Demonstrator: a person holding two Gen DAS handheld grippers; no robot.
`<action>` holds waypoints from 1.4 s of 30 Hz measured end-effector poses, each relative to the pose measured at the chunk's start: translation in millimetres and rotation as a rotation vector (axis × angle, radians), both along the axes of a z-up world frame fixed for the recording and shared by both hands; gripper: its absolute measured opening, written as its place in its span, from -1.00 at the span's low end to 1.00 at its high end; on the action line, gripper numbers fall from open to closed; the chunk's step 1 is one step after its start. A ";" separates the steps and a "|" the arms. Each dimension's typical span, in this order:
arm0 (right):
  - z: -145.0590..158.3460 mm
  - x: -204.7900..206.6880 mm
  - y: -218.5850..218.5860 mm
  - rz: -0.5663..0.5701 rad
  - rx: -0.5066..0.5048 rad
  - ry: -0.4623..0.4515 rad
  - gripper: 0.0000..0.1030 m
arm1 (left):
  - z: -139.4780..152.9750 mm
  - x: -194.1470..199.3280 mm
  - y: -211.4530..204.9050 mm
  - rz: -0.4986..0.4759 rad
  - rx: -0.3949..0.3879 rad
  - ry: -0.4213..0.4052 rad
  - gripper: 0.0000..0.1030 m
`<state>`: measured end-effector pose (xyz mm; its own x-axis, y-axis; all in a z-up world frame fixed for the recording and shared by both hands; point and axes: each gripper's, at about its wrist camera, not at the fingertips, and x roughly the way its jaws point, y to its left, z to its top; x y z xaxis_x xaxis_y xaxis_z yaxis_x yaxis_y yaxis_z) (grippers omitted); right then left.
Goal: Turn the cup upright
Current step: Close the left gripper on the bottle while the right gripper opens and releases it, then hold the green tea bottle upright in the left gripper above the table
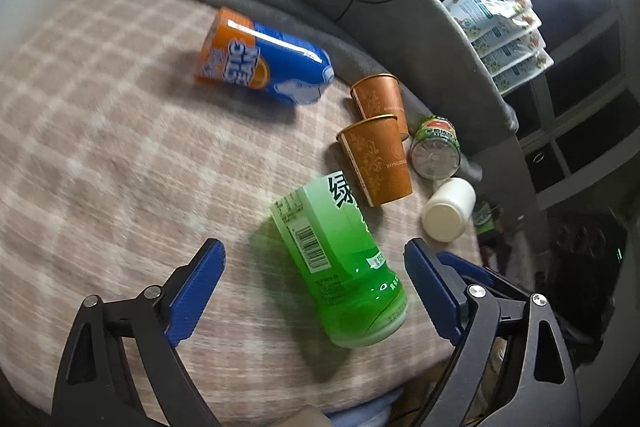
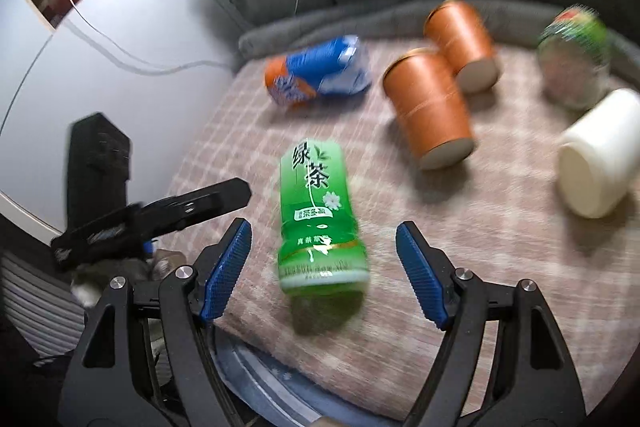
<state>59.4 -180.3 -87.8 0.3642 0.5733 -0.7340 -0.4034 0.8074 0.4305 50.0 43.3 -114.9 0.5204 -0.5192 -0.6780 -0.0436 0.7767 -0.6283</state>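
— Left gripper (image 1: 314, 273) first: in its own view we hold its blue fingers (image 1: 198, 291) wide apart with nothing between them but the green tea bottle (image 1: 340, 267) lying below. Where are the cups?

— We count two brown paper cups (image 1: 378, 161), near the far right edge of the checked blanket (image 1: 100, 147), close to each other. They look tipped over, so we judge that no flip is done yet.

— And in the right wrist view?

— Right gripper (image 2: 324, 267) is spread open too and holds nothing; the nearer cup (image 2: 430, 107) lies on its side with its bottom toward us, the other cup (image 2: 460, 43) just behind.

— How should we do it well?

— We think: go past the bottle, close softly on the cup wall, because paper crushes, then turn it and put it on its base.

— Other things?

— One orange-blue can (image 1: 264, 63), one white bottle (image 1: 450, 209), one small green jar (image 1: 436, 147).
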 end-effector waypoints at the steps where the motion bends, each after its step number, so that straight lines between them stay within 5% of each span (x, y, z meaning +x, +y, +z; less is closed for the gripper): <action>1: 5.2 -5.5 -6.8 -0.016 -0.001 -0.024 0.51 | -1.4 1.4 -1.2 0.003 -0.010 0.008 0.75; 10: 30.4 -44.5 -74.2 -0.188 0.024 -0.132 0.51 | -13.4 18.9 -14.1 0.032 -0.076 0.058 0.74; 21: 21.5 -57.6 -117.1 -0.290 0.041 -0.114 0.51 | -27.1 34.4 -27.1 0.046 -0.091 0.098 0.62; 29: 15.9 -56.0 -126.9 -0.335 0.037 -0.115 0.51 | -36.7 38.7 -29.1 0.049 -0.084 0.126 0.27; 42: 18.1 -54.6 -131.6 -0.369 0.032 -0.129 0.50 | -7.7 28.7 -42.5 0.021 0.032 -0.006 0.21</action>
